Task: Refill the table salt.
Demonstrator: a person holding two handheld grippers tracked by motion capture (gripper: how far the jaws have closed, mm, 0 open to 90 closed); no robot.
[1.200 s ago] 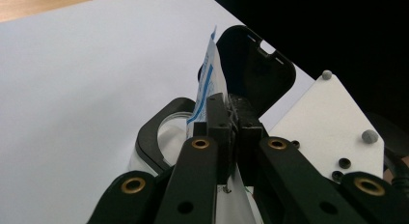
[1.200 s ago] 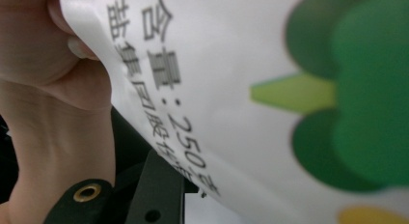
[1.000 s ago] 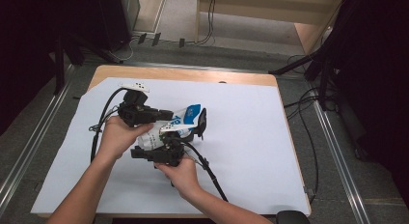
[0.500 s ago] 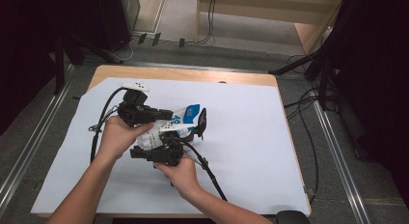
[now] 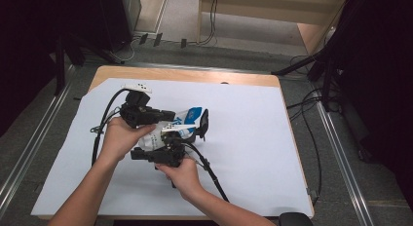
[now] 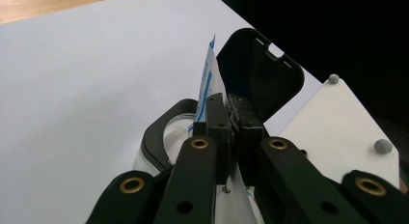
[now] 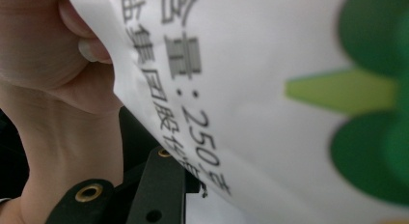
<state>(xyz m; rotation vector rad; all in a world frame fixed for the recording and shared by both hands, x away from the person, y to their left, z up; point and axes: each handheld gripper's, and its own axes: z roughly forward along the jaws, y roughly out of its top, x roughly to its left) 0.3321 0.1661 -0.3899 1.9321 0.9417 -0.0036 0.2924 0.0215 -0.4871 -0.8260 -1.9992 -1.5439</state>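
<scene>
- Nothing has shifted since the earlier frames: both hands hold position over the white sheet [image 5: 253, 138].
- Left gripper [image 6: 230, 119] jaws are pinched tight on the pouch [image 5: 182, 120] edge (blue-and-white print), above the black-lidded container [image 6: 159, 137].
- Right gripper [image 5: 170, 145] clamps the pouch's lower body.
- Keep the pouch mouth centred over the opening; tilt gradually.

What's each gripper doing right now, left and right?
Left gripper: shut on the packet, pinching its thin edge.
Right gripper: against the packet; whether it is open or closed cannot be told.
</scene>
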